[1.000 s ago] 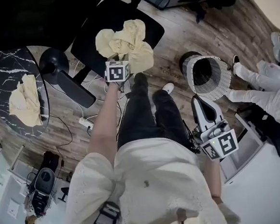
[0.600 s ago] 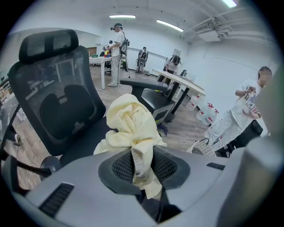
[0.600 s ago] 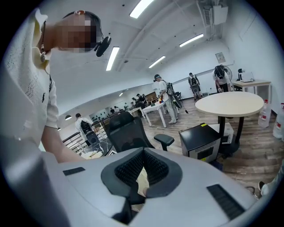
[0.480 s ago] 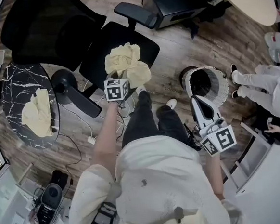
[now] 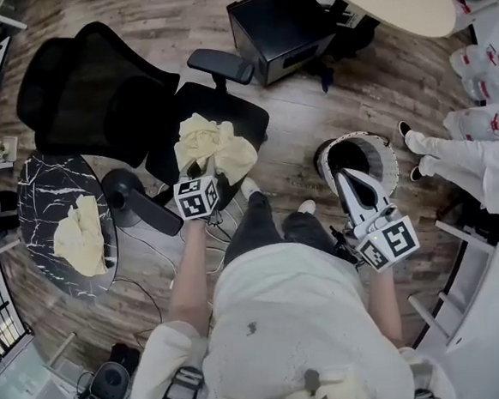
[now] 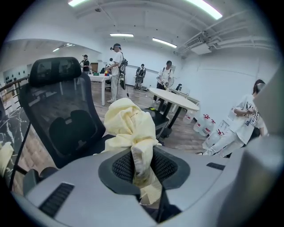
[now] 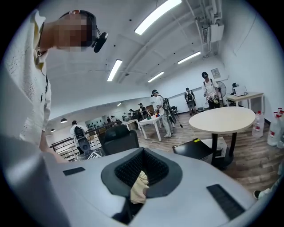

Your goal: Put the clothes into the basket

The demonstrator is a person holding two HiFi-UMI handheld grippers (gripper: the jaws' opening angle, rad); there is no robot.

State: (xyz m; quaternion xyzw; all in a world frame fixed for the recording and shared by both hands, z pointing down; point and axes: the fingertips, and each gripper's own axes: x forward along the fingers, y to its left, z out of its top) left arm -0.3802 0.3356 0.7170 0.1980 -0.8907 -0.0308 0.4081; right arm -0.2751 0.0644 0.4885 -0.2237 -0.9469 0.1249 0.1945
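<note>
Yellow cloth [image 5: 215, 145] raised off chair [image 5: 94, 86], clamped by left hand-held gripper [image 5: 198, 172]

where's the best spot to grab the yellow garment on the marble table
Probably a raised fold near the middle of the yellow garment, coming straight down from above. It lies crumpled in a low heap on the black marble table, edges flat against the top, so only the ridges give jaws purchase.
</note>
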